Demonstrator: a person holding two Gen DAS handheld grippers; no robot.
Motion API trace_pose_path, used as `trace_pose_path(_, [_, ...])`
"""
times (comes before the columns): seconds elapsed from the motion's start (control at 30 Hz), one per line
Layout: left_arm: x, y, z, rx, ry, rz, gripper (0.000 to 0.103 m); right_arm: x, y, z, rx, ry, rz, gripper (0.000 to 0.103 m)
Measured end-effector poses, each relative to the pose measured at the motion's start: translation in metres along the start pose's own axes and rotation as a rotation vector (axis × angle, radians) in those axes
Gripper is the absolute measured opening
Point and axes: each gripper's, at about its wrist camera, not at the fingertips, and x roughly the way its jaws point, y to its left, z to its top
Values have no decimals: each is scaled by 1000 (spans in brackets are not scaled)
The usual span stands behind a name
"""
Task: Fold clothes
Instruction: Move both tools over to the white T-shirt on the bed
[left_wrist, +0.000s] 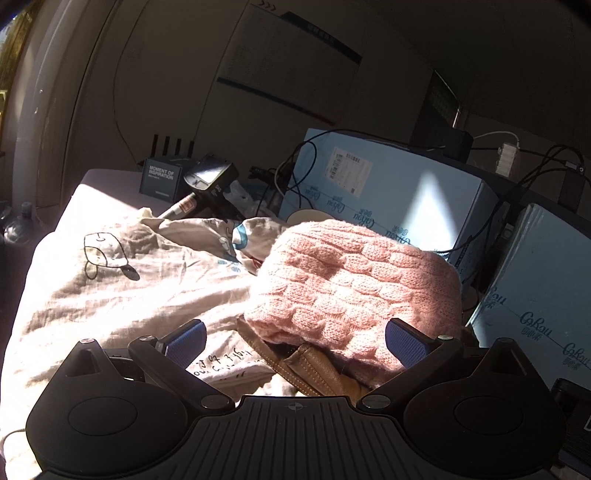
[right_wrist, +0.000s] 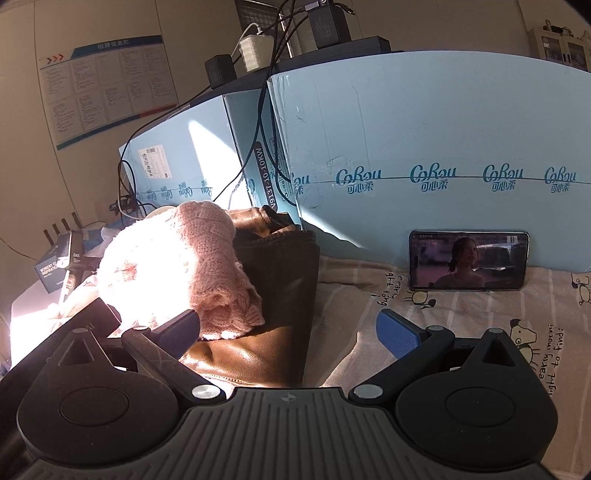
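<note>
Left wrist view shows the left gripper (left_wrist: 295, 341) with its blue-padded fingers (left_wrist: 186, 341) spread wide and holding nothing, just short of a folded pink cable-knit sweater (left_wrist: 354, 284). That sweater sits on top of a folded brown leather garment (right_wrist: 288, 288), both resting on a cream printed bedsheet (left_wrist: 110, 288) beside pale blue cardboard boxes (right_wrist: 424, 147). The right gripper (right_wrist: 288, 325) also stands open and empty, straddling the brown garment's near edge. The sweater overhangs its base, so a careless push could tip the stack or undo the fold. A black phone (right_wrist: 468, 260) leaning against the boxes could be knocked flat by a wide sweep, and loose black cables (left_wrist: 295, 173) nearby might snag.
</note>
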Motion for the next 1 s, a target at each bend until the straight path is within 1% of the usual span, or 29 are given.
trace_pose_path(0.07, [-4,2,-2,10,7,-18,103,-13,-5,-5,49,-5,-1,103])
trace_pose_path(0.13, [-12,3,-4,25,13,-68,103,-28,-11,-13,100,-22,0,103])
trace_pose_path(0.23, [-26,3,-10,81,18,-141,103,-49,-18,-31,118,-37,-10,103])
trace_pose_path(0.3, [-37,3,-17,123,2,-187,103,-64,-24,-41,122,-39,-22,103])
trace_pose_path(0.47, [-59,2,-31,182,-5,-329,103,-100,-41,-65,124,-52,-59,103])
trace_pose_path(0.6, [-78,-1,-41,228,-18,-456,103,-127,-63,-83,127,-72,-131,103])
trace_pose_path(0.67, [-88,-8,-46,271,-8,-510,103,-142,-76,-92,132,-83,-165,103])
trace_pose_path(0.77, [-100,-21,-55,338,17,-604,103,-166,-100,-104,141,-118,-223,103])
trace_pose_path(0.83, [-108,-30,-65,385,20,-652,103,-182,-118,-110,148,-143,-262,103])
trace_pose_path(0.93, [-115,-48,-80,434,70,-693,103,-206,-145,-120,164,-185,-324,103])
trace_pose_path(1.0, [-117,-61,-89,454,117,-752,103,-220,-163,-125,174,-206,-384,103])
